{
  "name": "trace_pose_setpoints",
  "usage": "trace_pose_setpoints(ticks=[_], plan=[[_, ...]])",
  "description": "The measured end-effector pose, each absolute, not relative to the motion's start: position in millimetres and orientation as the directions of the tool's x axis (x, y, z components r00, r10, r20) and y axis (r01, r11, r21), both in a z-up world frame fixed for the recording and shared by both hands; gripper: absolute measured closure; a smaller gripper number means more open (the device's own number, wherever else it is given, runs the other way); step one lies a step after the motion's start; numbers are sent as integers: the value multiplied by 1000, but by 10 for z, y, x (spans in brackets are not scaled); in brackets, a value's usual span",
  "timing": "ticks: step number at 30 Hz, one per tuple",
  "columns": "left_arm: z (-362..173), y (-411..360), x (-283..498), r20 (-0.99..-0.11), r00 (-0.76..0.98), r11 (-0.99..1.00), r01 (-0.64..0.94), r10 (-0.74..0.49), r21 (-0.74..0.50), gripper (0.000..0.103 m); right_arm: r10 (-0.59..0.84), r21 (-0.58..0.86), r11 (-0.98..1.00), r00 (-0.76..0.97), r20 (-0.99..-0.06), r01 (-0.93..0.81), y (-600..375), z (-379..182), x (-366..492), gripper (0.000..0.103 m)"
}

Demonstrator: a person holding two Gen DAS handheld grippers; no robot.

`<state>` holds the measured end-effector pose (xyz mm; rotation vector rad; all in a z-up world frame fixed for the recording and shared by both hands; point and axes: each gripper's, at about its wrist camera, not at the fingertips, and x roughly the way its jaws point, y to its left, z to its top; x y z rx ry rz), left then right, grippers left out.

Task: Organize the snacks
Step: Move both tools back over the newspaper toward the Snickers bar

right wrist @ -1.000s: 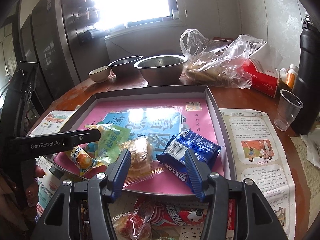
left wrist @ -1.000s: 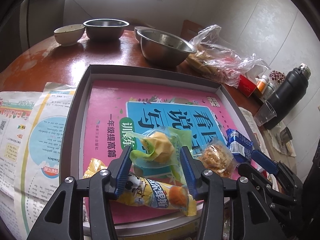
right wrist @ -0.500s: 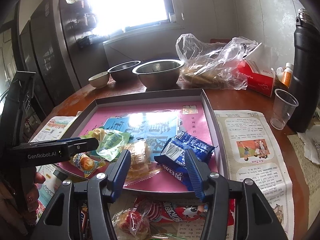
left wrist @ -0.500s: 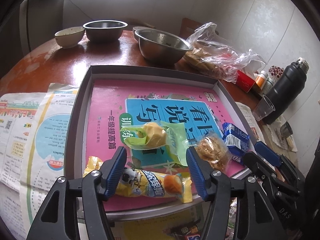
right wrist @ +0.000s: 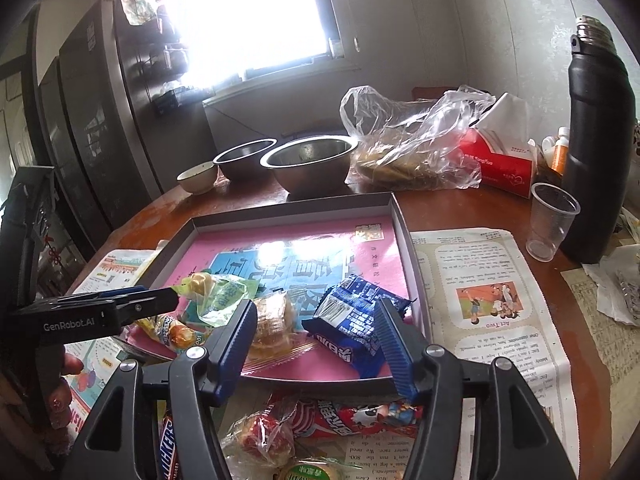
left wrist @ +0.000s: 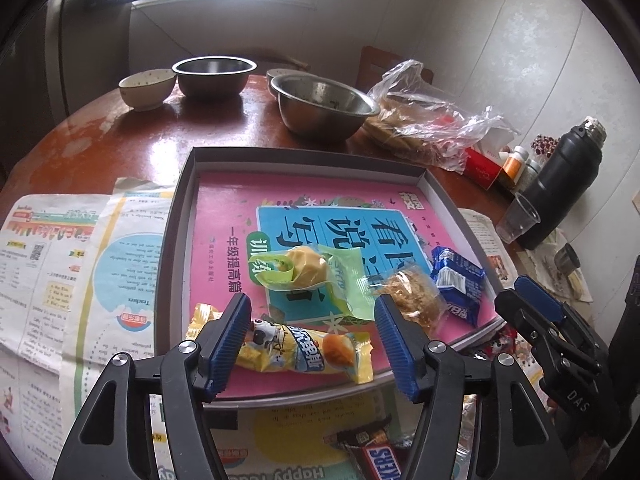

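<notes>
Both grippers, left (left wrist: 314, 338) and right (right wrist: 316, 344), are backing off, jaws opening wider, empty; crinkly snacks (left wrist: 304, 350) need pinching mid-pack.

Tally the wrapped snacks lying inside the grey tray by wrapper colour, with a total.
Inside the tray:
Green wrapper: 1
Yellow wrapper: 1
Clear wrapper: 1
Blue wrapper: 1
Total: 4

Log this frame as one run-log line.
phase: release, jaws just opening | left gripper: open, empty | right gripper: open, empty | tray: four snacks in | Snickers bar: outside tray
</notes>
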<state>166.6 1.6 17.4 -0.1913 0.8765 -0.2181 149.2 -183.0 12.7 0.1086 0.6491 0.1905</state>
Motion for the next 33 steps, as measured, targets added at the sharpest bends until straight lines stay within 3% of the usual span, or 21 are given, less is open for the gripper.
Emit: trace_pose_setpoints(ticks=[33], plan=[[273,-105,1169,-747,608,963,166,-269,-211,34,171,177,981,813,-556,-86,-2185,372,974,39]])
